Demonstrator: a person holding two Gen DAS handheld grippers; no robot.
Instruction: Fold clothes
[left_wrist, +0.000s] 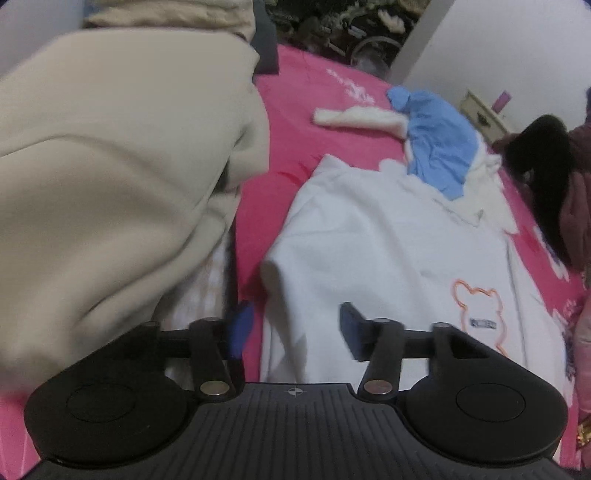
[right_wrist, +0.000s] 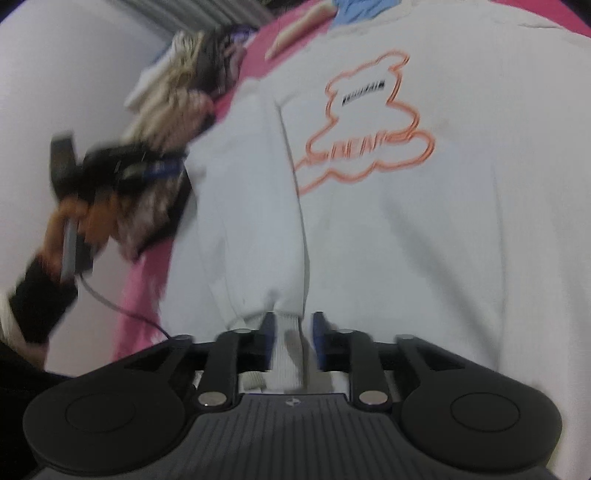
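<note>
- At the near edge of the bed (left_wrist: 291, 92), the right gripper (right_wrist: 293, 341) has a ribbed hem of the white sweatshirt (right_wrist: 406, 229) between its blue pads (right_wrist: 266, 339); the jaws stand partly parted and the pads do not visibly press the cloth, so the hold appears loose.
- Risk: any pull from this state could let the hem slip out, because the pads are not seated on it.
- Beside it, the left gripper (left_wrist: 293, 328) hangs above the sweatshirt's side edge, jaws apart, nothing between them.
- Risk: with only one corner controlled, lifting may drag the sweatshirt crooked across the pink bedcover, skewing the fold line.
- To the left side of the bed, a beige garment (left_wrist: 110, 166) bulks up close to the left gripper's outer finger.
- Risk: a closing or sweeping move there could catch the beige cloth instead of the white one.
- Toward the far edge, a blue-and-white garment (left_wrist: 439, 147) lies overlapping the sweatshirt's far end.
- Risk: folding the sweatshirt toward that end may trap or drag this item.
- At the bed's right edge, a dark heap of clothes (left_wrist: 543, 177) lies well apart; no interference is expected.
</note>
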